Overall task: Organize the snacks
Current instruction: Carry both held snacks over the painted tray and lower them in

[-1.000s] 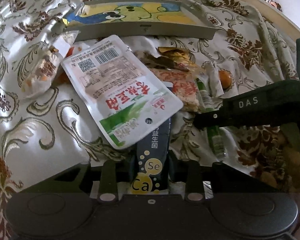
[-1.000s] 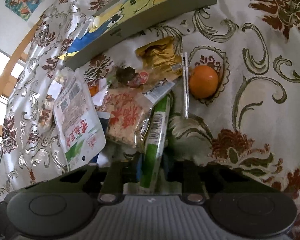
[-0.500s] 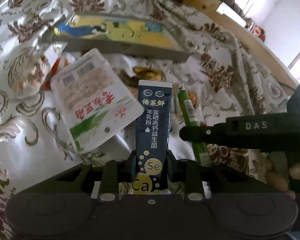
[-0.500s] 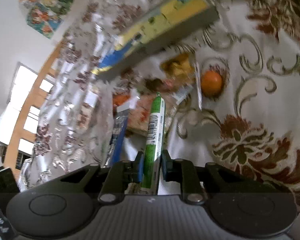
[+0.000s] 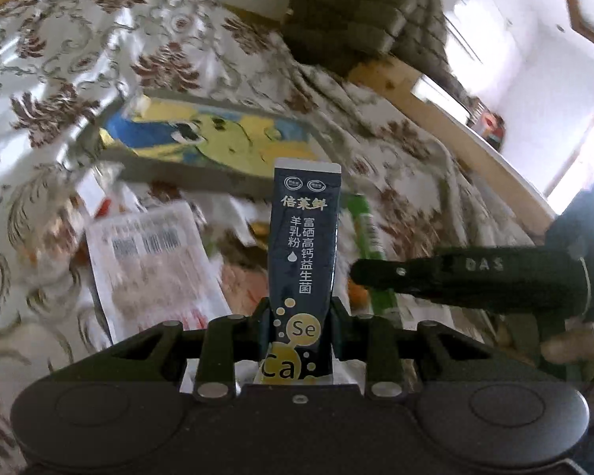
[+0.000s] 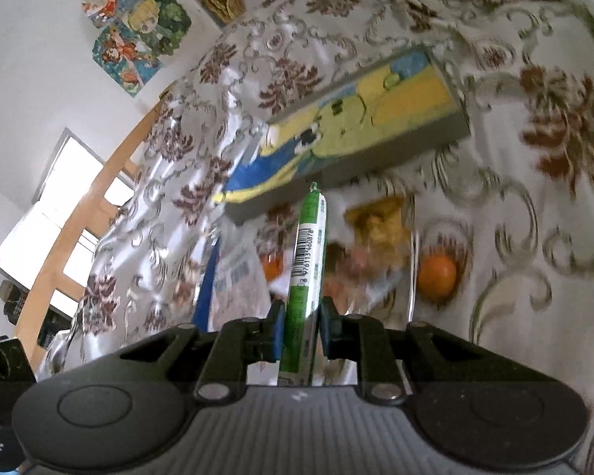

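Under my grippers lies a shiny flowered cloth [image 5: 59,59] with a white snack bag [image 5: 150,269] on the left and a gray tray [image 6: 376,126] behind the snacks. My left gripper [image 5: 297,316] squeezes a dark milk powder stick [image 5: 303,245]. My right gripper [image 6: 301,324] squeezes a green sausage stick [image 6: 307,261], with an orange [image 6: 435,273] on the cloth to its right.

My left hand-held gripper [image 5: 299,330] is clamped on a dark sachet [image 5: 303,253]. My right hand-held gripper [image 6: 299,330], just to its right, pinches a green stick pack [image 6: 307,261], both raised.
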